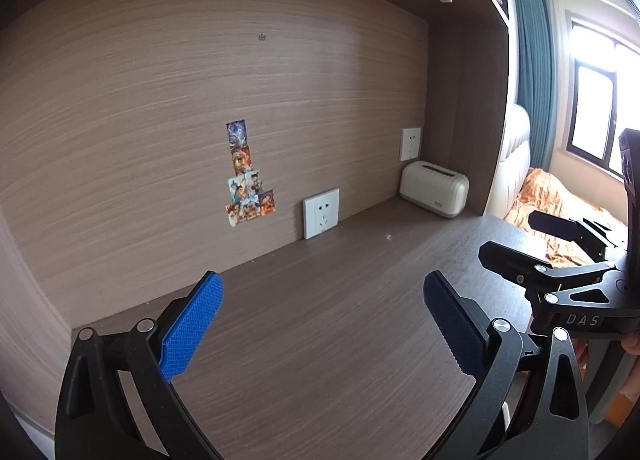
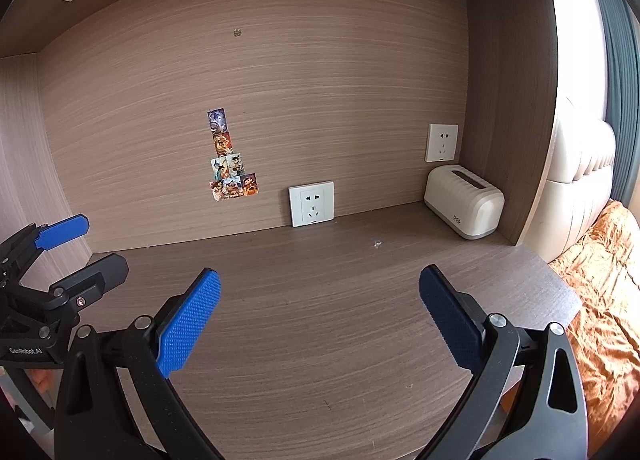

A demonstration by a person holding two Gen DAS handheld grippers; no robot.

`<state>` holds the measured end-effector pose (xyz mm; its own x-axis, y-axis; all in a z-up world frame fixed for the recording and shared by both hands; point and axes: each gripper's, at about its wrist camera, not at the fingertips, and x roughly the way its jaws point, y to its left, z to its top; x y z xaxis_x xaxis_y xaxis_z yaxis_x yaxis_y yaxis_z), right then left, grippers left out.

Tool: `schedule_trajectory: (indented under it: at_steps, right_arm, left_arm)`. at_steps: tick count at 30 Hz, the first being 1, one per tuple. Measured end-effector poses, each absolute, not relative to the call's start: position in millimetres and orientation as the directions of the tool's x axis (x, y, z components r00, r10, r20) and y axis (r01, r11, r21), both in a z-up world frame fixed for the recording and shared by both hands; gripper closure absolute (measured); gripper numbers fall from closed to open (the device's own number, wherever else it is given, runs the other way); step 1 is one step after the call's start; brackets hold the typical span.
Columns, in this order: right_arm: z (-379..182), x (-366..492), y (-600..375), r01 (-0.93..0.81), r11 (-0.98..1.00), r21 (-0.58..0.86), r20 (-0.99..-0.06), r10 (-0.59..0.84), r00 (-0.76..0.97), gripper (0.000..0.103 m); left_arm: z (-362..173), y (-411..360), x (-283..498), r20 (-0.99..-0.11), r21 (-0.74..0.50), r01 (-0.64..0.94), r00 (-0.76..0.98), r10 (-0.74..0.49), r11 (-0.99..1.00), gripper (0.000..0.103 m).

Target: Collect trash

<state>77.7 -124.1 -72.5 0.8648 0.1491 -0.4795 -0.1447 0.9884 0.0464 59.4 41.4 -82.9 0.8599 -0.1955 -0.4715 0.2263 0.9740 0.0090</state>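
A tiny white scrap (image 2: 377, 244) lies on the brown wooden desk (image 2: 320, 340), far ahead toward the back; it also shows in the left wrist view (image 1: 388, 237). My left gripper (image 1: 324, 320) is open and empty above the desk (image 1: 320, 340). My right gripper (image 2: 320, 312) is open and empty above the desk too. The right gripper appears at the right edge of the left wrist view (image 1: 520, 240), and the left gripper at the left edge of the right wrist view (image 2: 84, 244). Both hold nothing.
A cream tissue box (image 2: 464, 205) stands in the desk's back right corner. Two wall sockets (image 2: 311, 203) and stickers (image 2: 230, 171) are on the back panel. An orange bedspread (image 2: 600, 280) and a bed lie to the right.
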Motion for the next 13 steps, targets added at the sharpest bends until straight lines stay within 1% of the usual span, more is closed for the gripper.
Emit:
schedule_trajectory:
  at_steps: [13]
  right_arm:
    - [-75.4,78.6,-117.5,-0.147,0.988,0.042,-0.485,0.149,0.862,0.004]
  left_arm:
    - [-86.0,46.2,65.4,-0.486,0.015,0.241,0.85,-0.204,0.97,0.004]
